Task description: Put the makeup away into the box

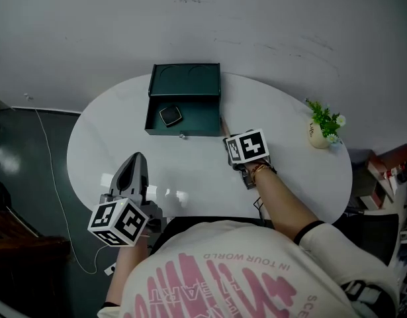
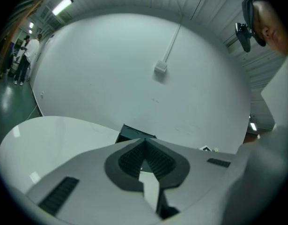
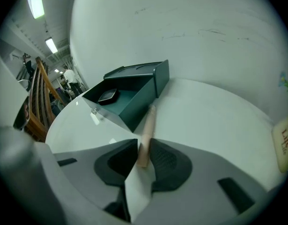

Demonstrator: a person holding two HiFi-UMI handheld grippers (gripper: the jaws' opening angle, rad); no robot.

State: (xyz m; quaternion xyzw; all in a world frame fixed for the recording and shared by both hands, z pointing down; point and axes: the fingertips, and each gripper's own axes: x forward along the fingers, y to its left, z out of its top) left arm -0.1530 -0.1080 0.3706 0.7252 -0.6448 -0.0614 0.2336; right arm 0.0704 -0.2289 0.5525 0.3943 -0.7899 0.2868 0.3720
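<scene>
in the right claw (image 3: 144, 148) sits a beige stick (image 3: 149, 122).

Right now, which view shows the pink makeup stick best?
The right gripper view: the pink makeup stick shows full length, held by the right gripper, whose pads press on it. The head view shows only a sliver beyond that gripper; the left gripper view shows none.

Compact (image 1: 170, 116) in box (image 1: 184, 79) (plant (image 1: 322, 126) rightward)

box (image 2: 132, 132) mostly hidden behind left gripper (image 2: 144, 142), potted plant (image 3: 285, 142) cut off at rt edge.
</scene>
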